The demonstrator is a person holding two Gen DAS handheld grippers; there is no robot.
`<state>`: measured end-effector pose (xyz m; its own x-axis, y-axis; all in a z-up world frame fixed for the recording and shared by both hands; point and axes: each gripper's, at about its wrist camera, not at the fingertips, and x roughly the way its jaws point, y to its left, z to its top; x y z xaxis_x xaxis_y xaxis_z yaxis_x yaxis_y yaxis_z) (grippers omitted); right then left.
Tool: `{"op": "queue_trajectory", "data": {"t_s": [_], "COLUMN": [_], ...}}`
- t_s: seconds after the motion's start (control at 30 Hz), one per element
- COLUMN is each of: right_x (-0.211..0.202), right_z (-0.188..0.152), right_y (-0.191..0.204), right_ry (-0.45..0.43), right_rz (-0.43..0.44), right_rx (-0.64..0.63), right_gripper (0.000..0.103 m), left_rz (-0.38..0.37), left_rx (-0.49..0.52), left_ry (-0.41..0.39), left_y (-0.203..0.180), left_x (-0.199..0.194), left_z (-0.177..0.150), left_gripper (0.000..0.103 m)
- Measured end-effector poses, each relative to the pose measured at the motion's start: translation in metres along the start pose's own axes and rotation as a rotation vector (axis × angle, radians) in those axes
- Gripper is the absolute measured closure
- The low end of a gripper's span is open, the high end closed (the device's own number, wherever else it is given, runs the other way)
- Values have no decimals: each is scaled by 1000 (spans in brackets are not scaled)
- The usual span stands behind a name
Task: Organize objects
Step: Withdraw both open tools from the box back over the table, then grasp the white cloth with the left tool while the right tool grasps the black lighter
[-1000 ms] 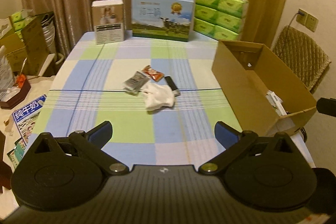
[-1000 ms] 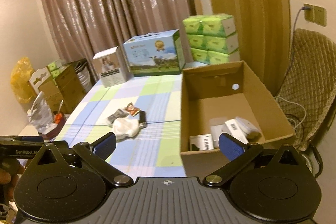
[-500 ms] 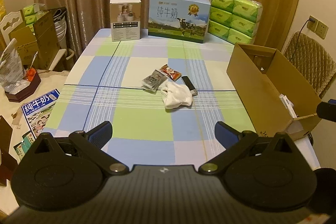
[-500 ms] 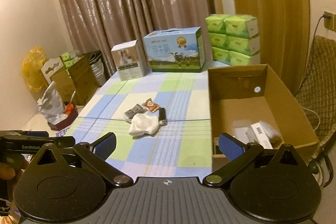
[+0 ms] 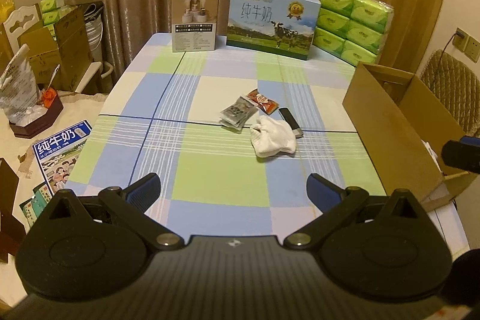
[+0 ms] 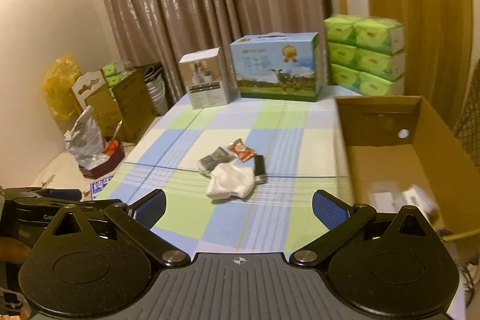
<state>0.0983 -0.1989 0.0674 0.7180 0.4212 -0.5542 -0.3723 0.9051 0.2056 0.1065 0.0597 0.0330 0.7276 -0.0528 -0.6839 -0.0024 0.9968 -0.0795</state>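
Hovering open: left gripper [image 5: 233, 191], right gripper [image 6: 239, 204].

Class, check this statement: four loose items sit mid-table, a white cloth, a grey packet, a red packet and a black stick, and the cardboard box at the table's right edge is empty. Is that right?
Not quite. The cardboard box is not empty: the right wrist view shows white items on its floor. The white cloth, grey packet, red packet and black stick are as stated.
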Motion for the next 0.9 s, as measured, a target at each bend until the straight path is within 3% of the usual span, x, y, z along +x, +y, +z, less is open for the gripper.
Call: {"op": "queue_trajectory", "data": {"t_s": [0.23, 0.37, 0.5, 0.9], "right_x": [51, 80, 111, 185], "right_z": [2, -1, -3, -17], "right_y": [2, -4, -16, -45], "right_ry": [0, 14, 37, 103], "right_rz": [-15, -29, -52, -101], "right_rx": [-6, 1, 18, 5], "right_gripper": [3, 21, 30, 41], "left_rz": [12, 6, -14, -84], "left_rx": [0, -6, 8, 43], "left_ry": [26, 43, 51, 63], "left_y": [13, 19, 16, -3], "left_x": [40, 69, 97, 181], "left_z": [6, 9, 13, 25], "left_gripper": [1, 1, 2, 8]}}
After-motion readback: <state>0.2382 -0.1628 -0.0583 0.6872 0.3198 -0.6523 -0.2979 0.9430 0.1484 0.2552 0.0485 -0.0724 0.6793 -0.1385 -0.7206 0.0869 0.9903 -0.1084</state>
